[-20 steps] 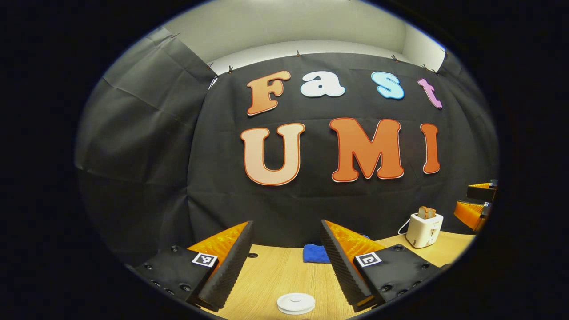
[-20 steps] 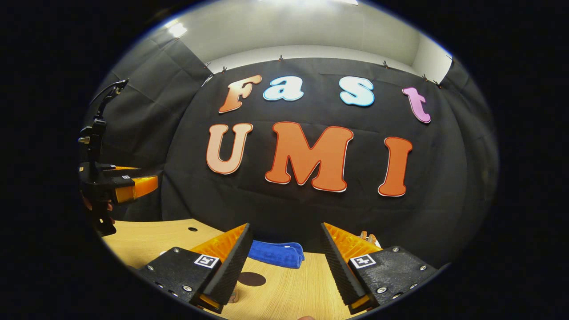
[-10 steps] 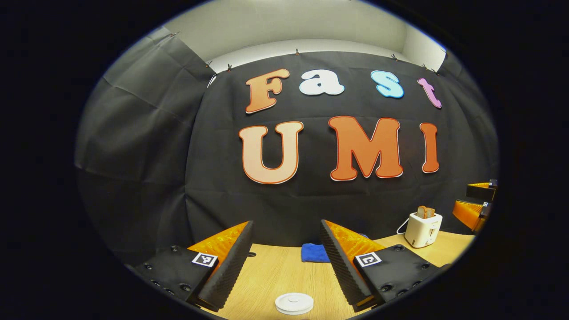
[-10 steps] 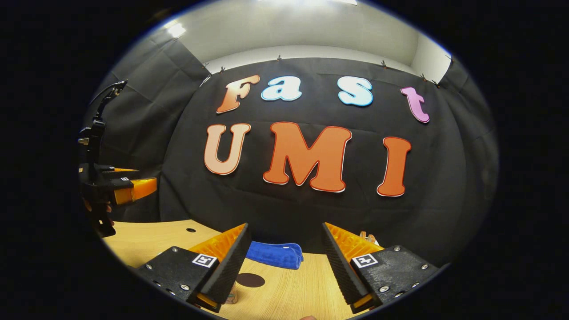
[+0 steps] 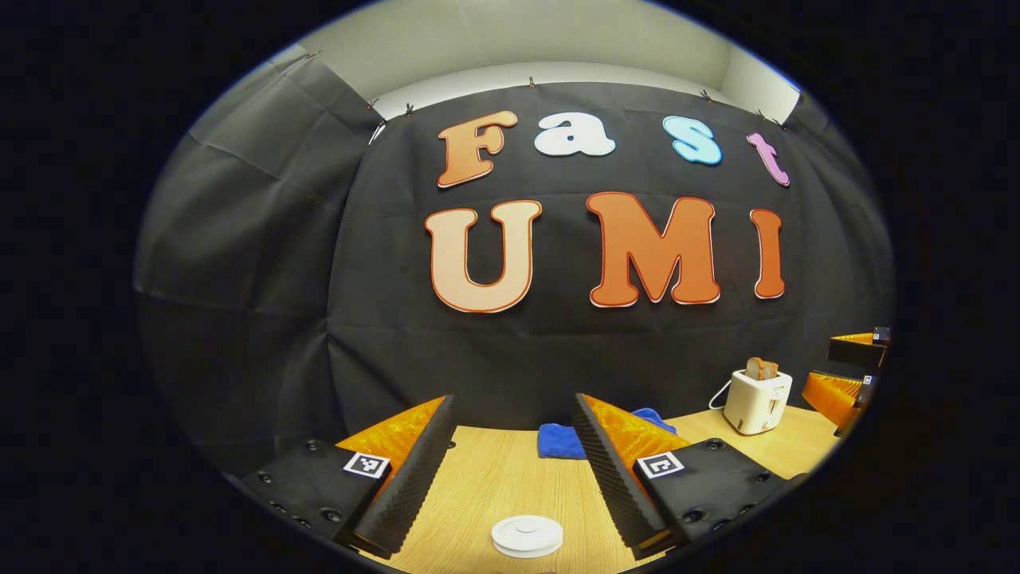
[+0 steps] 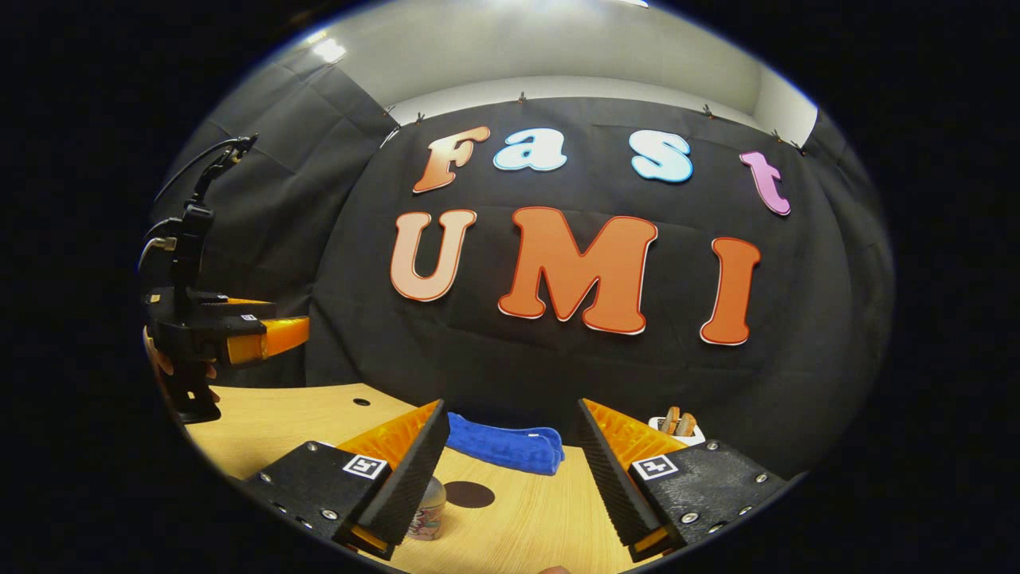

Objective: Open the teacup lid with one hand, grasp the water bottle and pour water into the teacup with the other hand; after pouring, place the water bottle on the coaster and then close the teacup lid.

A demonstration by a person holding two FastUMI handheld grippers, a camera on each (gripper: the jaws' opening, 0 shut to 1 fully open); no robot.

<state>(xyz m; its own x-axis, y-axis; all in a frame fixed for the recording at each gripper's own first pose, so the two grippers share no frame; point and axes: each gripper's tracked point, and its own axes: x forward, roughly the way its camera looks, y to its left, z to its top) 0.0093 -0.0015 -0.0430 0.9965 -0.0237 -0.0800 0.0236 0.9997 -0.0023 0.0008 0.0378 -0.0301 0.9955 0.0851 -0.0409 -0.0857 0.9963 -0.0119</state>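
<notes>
So far nothing is grasped. Taking the counter (image 5: 510, 478) as landmark: at its far edge lies a blue towel (image 6: 502, 446), with a toaster (image 5: 757, 399) toward its right end. Above its near part the left gripper (image 5: 510, 470) hangs with fingers apart, the white teacup lid (image 5: 527, 535) low between them. The right gripper (image 6: 510, 470), likewise spread and empty, hovers near the dark coaster (image 6: 469, 494) and the water bottle (image 6: 429, 510). Lifting the lid seems next: the left gripper must descend and close on it.

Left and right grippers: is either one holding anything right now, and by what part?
Nothing is held. The left gripper and the right gripper are both open, with only the table between their fingers.
</notes>
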